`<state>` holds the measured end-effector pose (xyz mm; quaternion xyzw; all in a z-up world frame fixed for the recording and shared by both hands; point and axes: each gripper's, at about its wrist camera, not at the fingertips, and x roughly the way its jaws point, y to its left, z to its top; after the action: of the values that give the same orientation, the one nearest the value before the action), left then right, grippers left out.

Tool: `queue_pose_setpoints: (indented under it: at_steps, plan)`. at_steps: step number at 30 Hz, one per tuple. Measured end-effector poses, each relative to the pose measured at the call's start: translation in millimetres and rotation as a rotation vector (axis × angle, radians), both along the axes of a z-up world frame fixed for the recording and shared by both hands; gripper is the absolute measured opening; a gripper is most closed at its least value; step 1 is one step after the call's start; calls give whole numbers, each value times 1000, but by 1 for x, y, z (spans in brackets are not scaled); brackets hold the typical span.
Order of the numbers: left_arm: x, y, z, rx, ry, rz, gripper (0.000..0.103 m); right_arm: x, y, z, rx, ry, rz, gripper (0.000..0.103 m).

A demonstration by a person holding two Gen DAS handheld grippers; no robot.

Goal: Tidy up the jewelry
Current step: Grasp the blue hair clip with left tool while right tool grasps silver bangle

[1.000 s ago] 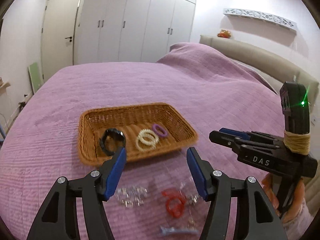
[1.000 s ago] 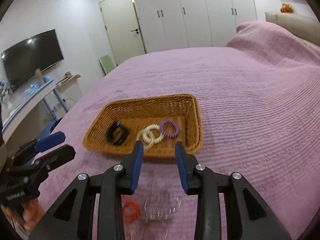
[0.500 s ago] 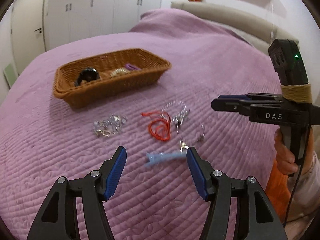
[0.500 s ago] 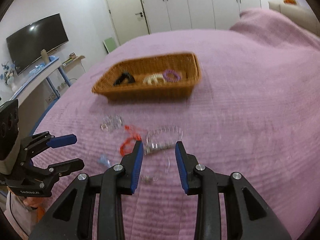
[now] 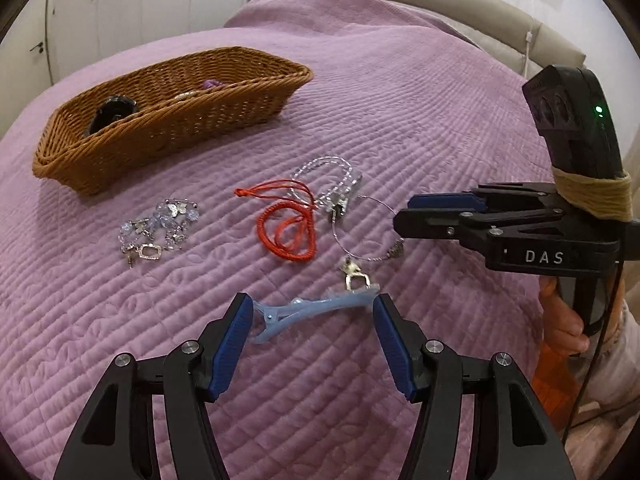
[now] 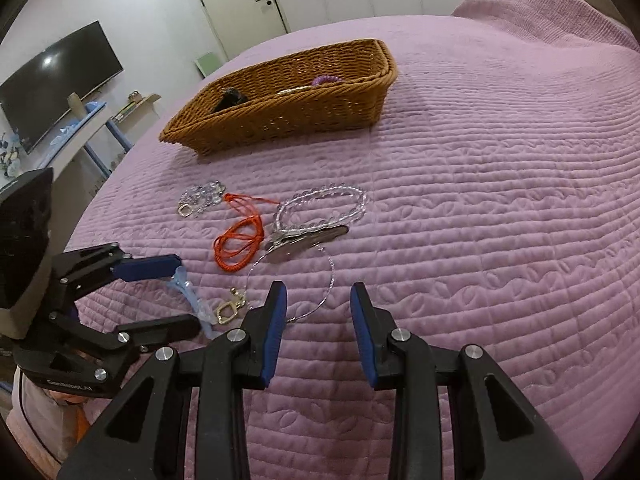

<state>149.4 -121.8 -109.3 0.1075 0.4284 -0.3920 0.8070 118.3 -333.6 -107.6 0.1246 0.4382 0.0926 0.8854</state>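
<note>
Through the left wrist camera, I am holding my left gripper (image 5: pixel 312 312) released, its fingers flanking the blue hair clip (image 5: pixel 310 310) lying on the bed (image 5: pixel 400 100), nearer me than the wicker basket (image 5: pixel 168 120). Through the right wrist camera, my right gripper (image 6: pixel 318 300) is hanging released over a wire hoop (image 6: pixel 320 280), nearer than the basket (image 6: pixel 280 108).

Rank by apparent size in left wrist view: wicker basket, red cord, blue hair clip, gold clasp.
1. wicker basket
2. blue hair clip, nearer the camera, so its lead over the cord is unsure
3. red cord
4. gold clasp
</note>
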Motion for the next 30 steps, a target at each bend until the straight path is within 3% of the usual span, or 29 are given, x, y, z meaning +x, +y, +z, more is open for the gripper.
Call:
queue_pose_setpoints:
  at_steps: [9,13,17,20,23,26,28,30]
  plan:
    - [-36,2,-1,-21,39,-123,64,-13,2,3,61,7,26,36]
    - [-41,7,8,-31,-15,-81,64,-14,13,-2,70,30,41,36]
    - [-27,1,13,-10,-63,-50,64,-11,15,-4,81,37,-38,36]
    - [-23,-10,9,-8,-49,-102,64,-6,12,-8,123,61,-111,35]
    - [-27,-19,1,28,-41,-143,63,-4,19,-9,92,60,-142,35]
    - [-35,-24,-6,65,-44,-154,46,-4,39,-8,-46,42,-141,35]
    - [-39,-23,-6,73,-55,-152,42,-5,45,-8,-104,34,-150,25]
    - [-40,-20,-5,75,-57,-141,27,-7,45,-7,-129,28,-147,18]
